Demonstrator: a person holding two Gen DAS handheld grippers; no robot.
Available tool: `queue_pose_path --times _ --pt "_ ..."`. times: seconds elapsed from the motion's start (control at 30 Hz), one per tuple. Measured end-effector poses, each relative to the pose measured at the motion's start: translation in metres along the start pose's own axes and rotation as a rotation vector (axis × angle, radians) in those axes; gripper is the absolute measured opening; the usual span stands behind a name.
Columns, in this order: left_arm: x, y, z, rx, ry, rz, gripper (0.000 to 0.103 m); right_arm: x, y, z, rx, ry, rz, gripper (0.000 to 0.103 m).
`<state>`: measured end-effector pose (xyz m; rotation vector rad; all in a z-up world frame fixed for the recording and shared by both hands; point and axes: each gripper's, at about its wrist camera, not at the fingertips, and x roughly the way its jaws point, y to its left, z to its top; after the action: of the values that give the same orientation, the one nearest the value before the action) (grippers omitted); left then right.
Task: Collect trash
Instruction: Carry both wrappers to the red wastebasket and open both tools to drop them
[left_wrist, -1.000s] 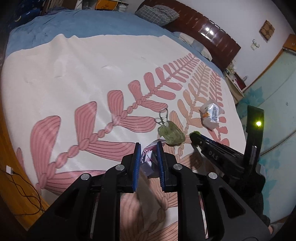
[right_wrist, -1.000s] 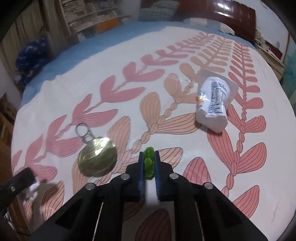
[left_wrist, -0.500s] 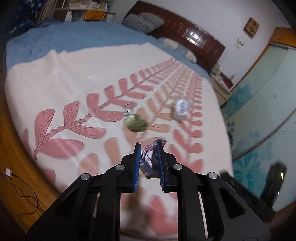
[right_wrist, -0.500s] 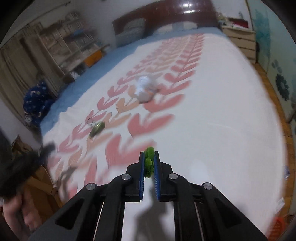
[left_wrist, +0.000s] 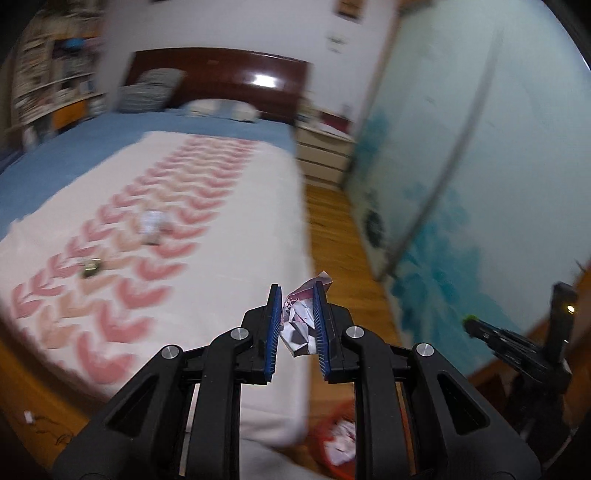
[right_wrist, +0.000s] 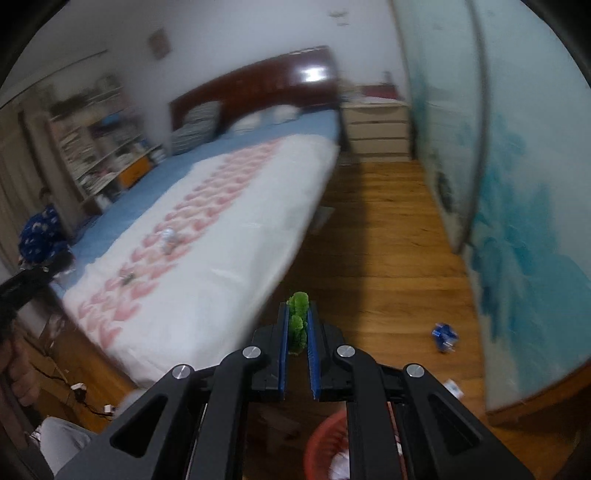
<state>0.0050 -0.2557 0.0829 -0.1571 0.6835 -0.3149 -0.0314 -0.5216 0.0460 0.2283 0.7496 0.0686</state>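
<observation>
My left gripper (left_wrist: 296, 295) is shut on a crumpled pink-and-white paper (left_wrist: 300, 326), held over the bed's corner. In my right gripper (right_wrist: 297, 309), also shut, sits a small green crumpled scrap (right_wrist: 298, 301) above the wooden floor. A red basket (right_wrist: 322, 437) with white paper in it stands on the floor below both grippers; the left wrist view shows the basket (left_wrist: 325, 448) too. A white packet (left_wrist: 150, 224) and a round can lid (left_wrist: 90, 267) lie on the pink-patterned blanket (left_wrist: 207, 295). The right gripper (left_wrist: 471, 322) shows at the right of the left wrist view.
A blue wrapper (right_wrist: 445, 335) and a white scrap (right_wrist: 454, 387) lie on the wooden floor (right_wrist: 388, 258) beside the painted sliding doors (right_wrist: 517, 221). A nightstand (right_wrist: 376, 129) stands past the bed. Cables (right_wrist: 85, 398) trail at the bed's foot. Shelves (right_wrist: 96, 147) line the left wall.
Both grippers have drawn back and up from the blanket, each keeping its scrap, and swung right past the bed's corner. The floor and red basket have come into view.
</observation>
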Motion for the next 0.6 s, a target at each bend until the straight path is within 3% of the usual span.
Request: queue_pose_path --times 0.13,0.27,0.43,0.53,0.6 --pt "0.032 -0.076 -0.021 0.094 0.087 -0.092 0.017 -0.007 -0.069 -0.034 0.074 0.053 -0.046 0.011" --pt "0.101 -0.136 -0.068 0.131 0.262 -0.164 0.017 0.009 -0.117 -0.087 0.145 0.149 -0.077 0.011" --pt "0.203 -0.166 -0.162 0.177 0.571 -0.137 0.017 0.047 -0.156 -0.160 0.233 0.278 -0.117 0.011" --pt "0.235 -0.169 -0.205 0.167 0.742 -0.138 0.017 0.066 -0.165 -0.188 0.266 0.327 -0.124 0.011" --pt "0.238 -0.175 -0.207 0.222 0.745 -0.108 0.017 0.078 -0.163 -0.195 0.279 0.349 -0.127 0.011"
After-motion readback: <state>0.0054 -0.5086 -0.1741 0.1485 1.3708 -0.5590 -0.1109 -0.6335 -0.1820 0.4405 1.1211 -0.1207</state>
